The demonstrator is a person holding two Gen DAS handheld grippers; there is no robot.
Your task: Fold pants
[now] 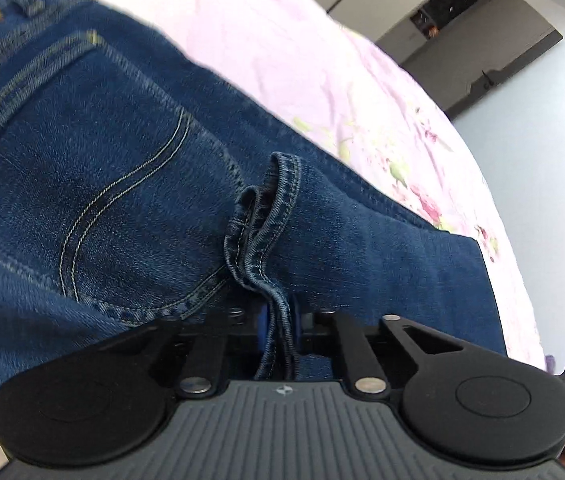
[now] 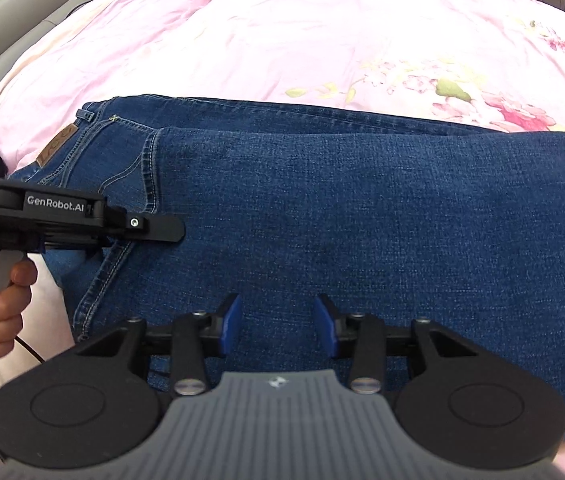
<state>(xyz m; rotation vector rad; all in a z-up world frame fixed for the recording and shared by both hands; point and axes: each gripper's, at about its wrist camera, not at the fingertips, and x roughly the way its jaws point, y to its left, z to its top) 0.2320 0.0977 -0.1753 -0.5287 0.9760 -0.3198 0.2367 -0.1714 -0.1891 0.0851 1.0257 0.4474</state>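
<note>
Blue jeans point(image 2: 322, 208) lie folded on the pink floral bed sheet point(image 2: 266, 40); left claw point(image 1: 280, 330) clenched on a bunched hem point(image 1: 266, 220) beside the back pocket point(image 1: 94, 184) — right claw point(image 2: 278, 326) released, jaws apart just above the denim, gripping nothing.

Coarse blue denim pants point(image 2: 362, 220), matt plastic tongs point(image 2: 278, 324)
</note>
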